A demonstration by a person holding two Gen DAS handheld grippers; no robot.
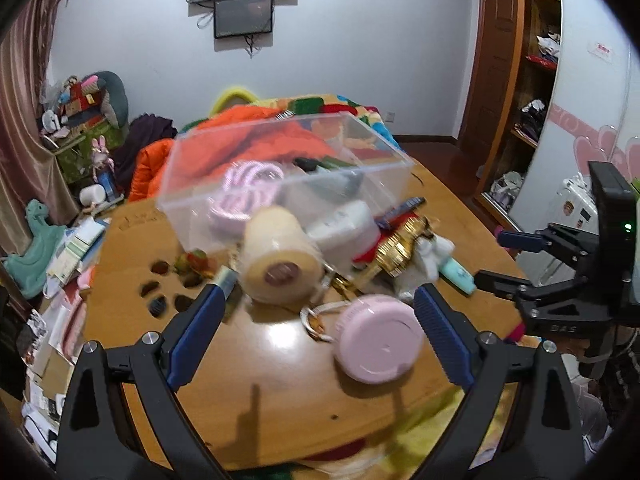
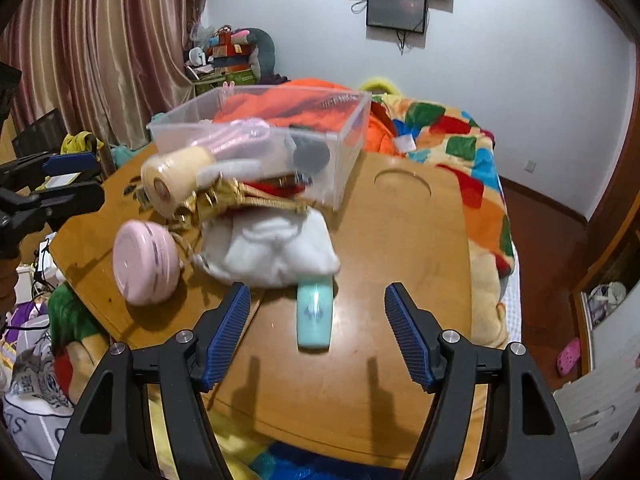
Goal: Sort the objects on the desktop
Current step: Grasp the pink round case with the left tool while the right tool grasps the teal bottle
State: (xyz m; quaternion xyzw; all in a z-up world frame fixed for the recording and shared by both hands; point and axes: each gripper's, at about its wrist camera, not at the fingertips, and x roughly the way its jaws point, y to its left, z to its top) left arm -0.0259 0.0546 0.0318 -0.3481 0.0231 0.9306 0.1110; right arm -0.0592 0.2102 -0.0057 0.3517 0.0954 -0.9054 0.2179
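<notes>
Left gripper (image 1: pixel 320 316) wide open, holding nothing; pink round case (image 1: pixel 378 338) lies between its fingers. Right gripper (image 2: pixel 317 322) wide open, empty, straddling mint tube (image 2: pixel 315 316). Clear bin (image 2: pixel 260 136) mid-tabletop (image 2: pixel 400 240); bare wood at the right edge.

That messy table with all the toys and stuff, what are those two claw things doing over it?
A person is tidying the wooden table with a grabber in each hand. The left gripper is open, its fingers either side of a pink round case. The right gripper is open too, lined up on a mint green tube. Neither holds anything. A clear plastic box already has a pink cable inside.
</notes>
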